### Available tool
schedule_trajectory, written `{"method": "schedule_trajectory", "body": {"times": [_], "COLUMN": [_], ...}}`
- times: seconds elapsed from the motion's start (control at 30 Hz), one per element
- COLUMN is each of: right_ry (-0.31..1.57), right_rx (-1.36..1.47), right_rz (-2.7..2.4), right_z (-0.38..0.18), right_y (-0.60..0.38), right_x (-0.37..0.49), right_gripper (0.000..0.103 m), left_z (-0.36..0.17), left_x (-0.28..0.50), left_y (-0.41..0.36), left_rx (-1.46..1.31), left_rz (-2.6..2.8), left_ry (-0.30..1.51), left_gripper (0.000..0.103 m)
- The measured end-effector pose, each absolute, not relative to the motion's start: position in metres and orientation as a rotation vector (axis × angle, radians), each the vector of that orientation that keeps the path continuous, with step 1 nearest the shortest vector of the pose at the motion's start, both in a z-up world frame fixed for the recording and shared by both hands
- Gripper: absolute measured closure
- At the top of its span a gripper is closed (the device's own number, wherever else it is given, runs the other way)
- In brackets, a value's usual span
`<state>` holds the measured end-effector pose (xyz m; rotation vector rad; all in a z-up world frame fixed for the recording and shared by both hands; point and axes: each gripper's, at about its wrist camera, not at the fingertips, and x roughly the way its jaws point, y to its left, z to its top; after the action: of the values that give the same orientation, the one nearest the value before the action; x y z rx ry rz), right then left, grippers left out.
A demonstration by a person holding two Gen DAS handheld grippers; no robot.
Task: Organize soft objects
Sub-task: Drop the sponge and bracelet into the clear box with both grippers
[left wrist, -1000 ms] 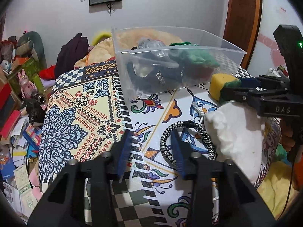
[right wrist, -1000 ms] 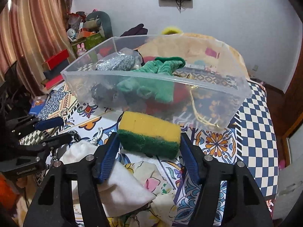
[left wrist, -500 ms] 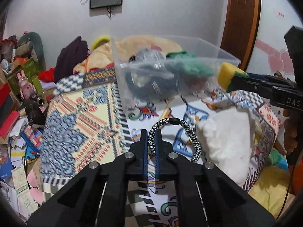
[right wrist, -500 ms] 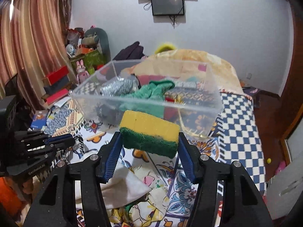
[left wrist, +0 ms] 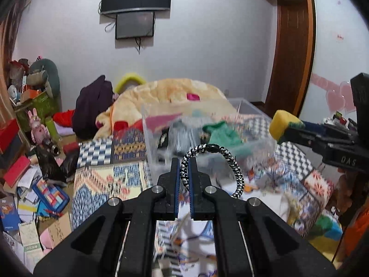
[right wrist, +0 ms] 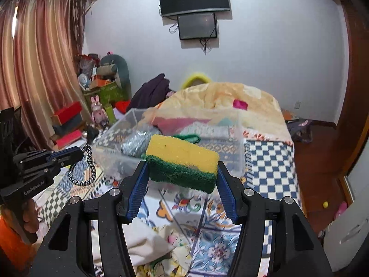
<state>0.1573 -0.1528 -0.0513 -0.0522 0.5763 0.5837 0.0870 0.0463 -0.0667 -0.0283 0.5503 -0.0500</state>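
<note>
My left gripper (left wrist: 183,161) is shut on a black-and-white braided rope loop (left wrist: 230,161) and holds it in the air in front of the clear plastic bin (left wrist: 152,143). The loop also hangs from that gripper in the right wrist view (right wrist: 88,168). My right gripper (right wrist: 181,173) is shut on a yellow-and-green sponge (right wrist: 182,159), lifted above the bed near the bin (right wrist: 239,147). The sponge shows at the right of the left wrist view (left wrist: 282,123). The bin holds a green cloth (left wrist: 221,131) and grey and dark soft items.
The bin stands on a bed with a patterned cover (right wrist: 269,161). A white cloth (right wrist: 143,242) lies on the bed below my right gripper. A beige blanket (left wrist: 175,92) is heaped behind the bin. Boxes, books and toys (left wrist: 20,173) clutter the floor at the left.
My left gripper closed on the rope loop and lifted it off the bed. My right gripper rose with the sponge. Both now sit higher, level with the bin's rim.
</note>
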Motion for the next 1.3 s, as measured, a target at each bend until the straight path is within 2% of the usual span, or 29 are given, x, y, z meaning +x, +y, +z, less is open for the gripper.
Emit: {"method": "schedule_trajectory", "body": {"times": [0.27,0.87,1.3], "right_ry": [0.535,0.651,0.656], "right_rx": [-0.032,-0.069,-0.166], "right_rz": [0.556,0.523,0.493], "right_z": [-0.039,-0.069,-0.075], "right_y": [-0.145,-0.126,-0.109], "right_x": [0.177,0.217,0.215], "right_gripper": [0.049,0.049,0.044], "left_z": [-0.046,-0.086,-0.092], "left_x": [0.123,0.187,0.189], "left_y": [0.038,0.033,0.032], "left_rx": [-0.091,-0.088,-0.109], "left_rz": [-0.052,-0.019,-0.029], "left_ry": [0.501,0.638,0.658], "left_gripper": [0.097,0.097,0.095]}}
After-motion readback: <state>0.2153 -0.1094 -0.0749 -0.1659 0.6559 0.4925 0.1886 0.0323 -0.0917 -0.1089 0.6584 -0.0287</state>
